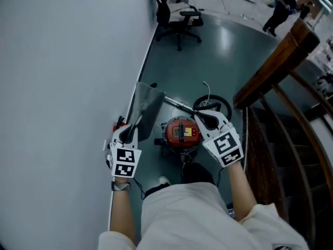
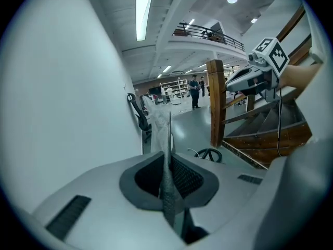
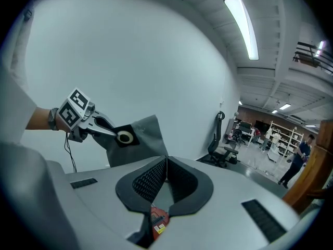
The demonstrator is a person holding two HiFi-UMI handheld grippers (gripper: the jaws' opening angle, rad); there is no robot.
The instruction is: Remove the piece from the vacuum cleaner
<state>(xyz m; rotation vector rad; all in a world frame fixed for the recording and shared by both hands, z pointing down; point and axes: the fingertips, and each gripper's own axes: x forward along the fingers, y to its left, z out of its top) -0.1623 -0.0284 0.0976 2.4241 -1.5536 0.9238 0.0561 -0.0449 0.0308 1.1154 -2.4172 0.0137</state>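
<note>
The red vacuum cleaner (image 1: 181, 133) stands on the floor by my feet, and a sliver of it (image 3: 158, 220) shows under the right jaws. A grey dust bag (image 1: 145, 107) with a black collar and white ring hangs to its left, close to the wall. My left gripper (image 1: 137, 122) is shut on the bag; the fabric (image 2: 168, 139) is pinched edge-on between its jaws (image 2: 167, 158). The right gripper view shows that gripper (image 3: 122, 136) holding the bag (image 3: 145, 139) at the collar. My right gripper (image 1: 201, 116) hovers just above the vacuum, shut with nothing in it (image 3: 166, 160).
A white wall (image 1: 62, 87) runs along the left. A wooden stair railing (image 1: 276, 61) rises at the right. The vacuum's metal wand (image 1: 176, 103) and coiled black hose (image 1: 214, 105) lie behind it. An office chair (image 1: 179, 20) stands farther back, with people (image 1: 278, 12) in the distance.
</note>
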